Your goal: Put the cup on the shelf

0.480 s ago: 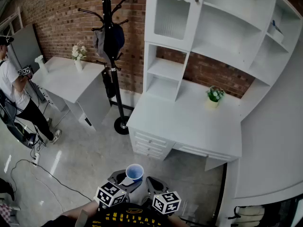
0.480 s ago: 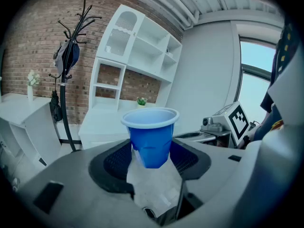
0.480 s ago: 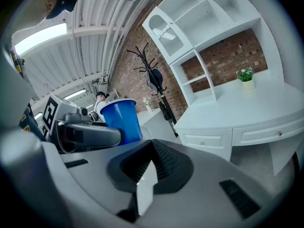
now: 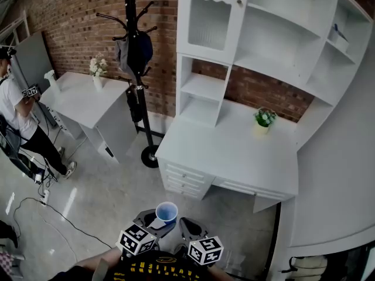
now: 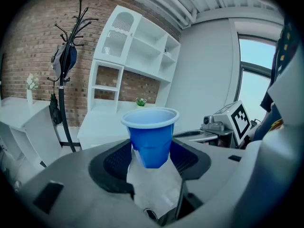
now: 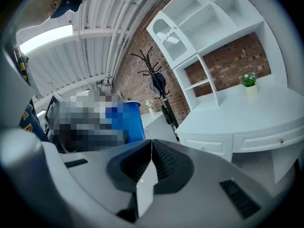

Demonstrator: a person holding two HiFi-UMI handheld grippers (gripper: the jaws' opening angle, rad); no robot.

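A blue plastic cup (image 4: 167,212) stands upright between the jaws of my left gripper (image 4: 157,222), low in the head view. In the left gripper view the cup (image 5: 151,136) fills the gap and both ribbed pads press its sides. My right gripper (image 4: 187,227) sits just to the right of it, shut with nothing between its pads (image 6: 151,161). The blue cup (image 6: 124,121) shows at the left of the right gripper view. The white shelf unit (image 4: 266,51) rises above the white desk (image 4: 234,151), well ahead of both grippers.
A small potted plant (image 4: 264,119) stands on the desk. A black coat stand (image 4: 137,69) with a bag is left of the shelf unit. A second white desk (image 4: 88,101) carries a flower vase. A person (image 4: 17,122) stands at far left. Cables lie on the floor.
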